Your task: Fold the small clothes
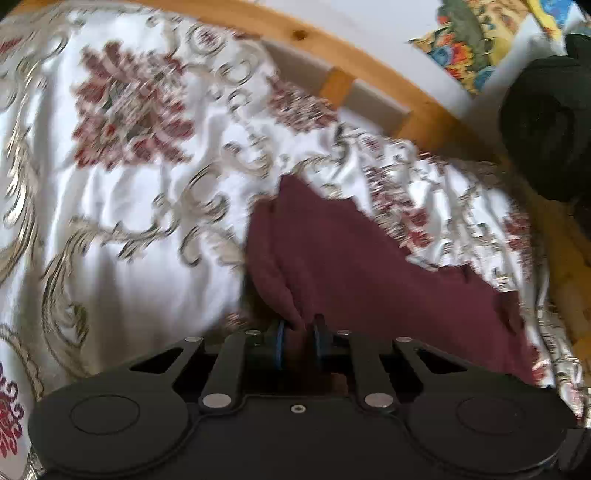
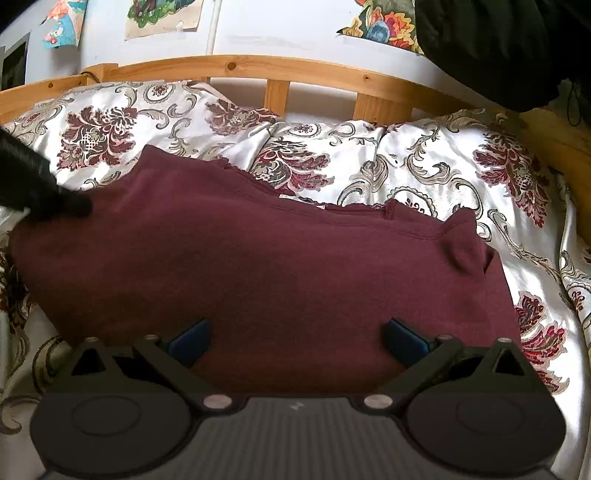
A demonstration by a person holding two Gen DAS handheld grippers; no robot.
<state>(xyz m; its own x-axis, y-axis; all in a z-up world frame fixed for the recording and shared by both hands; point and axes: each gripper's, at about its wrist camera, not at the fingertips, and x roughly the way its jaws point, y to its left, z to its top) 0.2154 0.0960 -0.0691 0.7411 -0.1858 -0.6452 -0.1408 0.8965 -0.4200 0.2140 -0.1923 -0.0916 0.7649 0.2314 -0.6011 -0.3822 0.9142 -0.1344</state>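
A maroon garment (image 2: 258, 266) lies spread on a floral bedspread (image 2: 424, 177). In the left wrist view the garment (image 1: 351, 266) stretches away to the right, and my left gripper (image 1: 298, 336) is shut on a bunched edge of it. The left wrist view is blurred. My right gripper (image 2: 295, 339) is open, its blue-padded fingers wide apart just above the near edge of the garment, holding nothing. A dark gloved shape (image 2: 33, 184) reaches onto the garment's left side in the right wrist view.
A wooden bed frame (image 2: 280, 70) runs along the far side of the bed, with a white wall and colourful pictures (image 2: 162, 14) behind. A black bundle (image 2: 498, 48) sits at the upper right. The bedspread (image 1: 129, 184) is wrinkled.
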